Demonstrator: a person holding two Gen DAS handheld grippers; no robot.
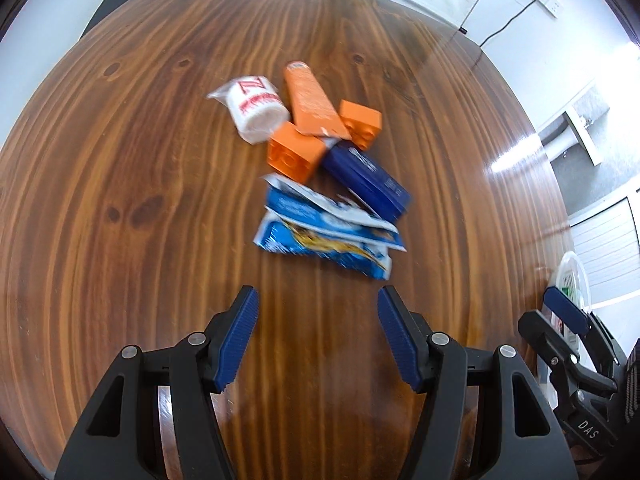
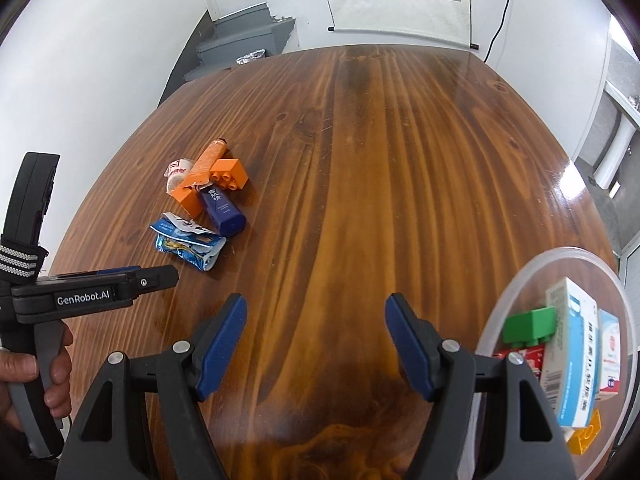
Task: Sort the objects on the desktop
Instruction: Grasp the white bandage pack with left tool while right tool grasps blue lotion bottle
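Hovering over bare wood, the left gripper (image 1: 318, 300) and right gripper (image 2: 316, 312) both gape wide, grasping nothing. The pile of objects (image 1: 316, 168) lies mid-desk (image 1: 120, 200), well apart from every edge; the clear bin (image 2: 520, 300) sits at the desk's near right corner.

I observe a wooden table (image 2: 380, 160) with dark, glossy grain. A cluster of items lies directly on it: a white wrapped roll with red print (image 1: 256, 106), an orange tube (image 1: 310, 100) resting partly across two orange blocks (image 1: 294, 152) (image 1: 362, 122), a dark blue tube (image 1: 366, 180) just beside them, and two crumpled blue-and-white packets (image 1: 328, 236) at the near end of the cluster. Well apart, at the table's right edge, I note a clear round container (image 2: 520, 284) holding a green block (image 2: 530, 324) and several boxes (image 2: 572, 344).
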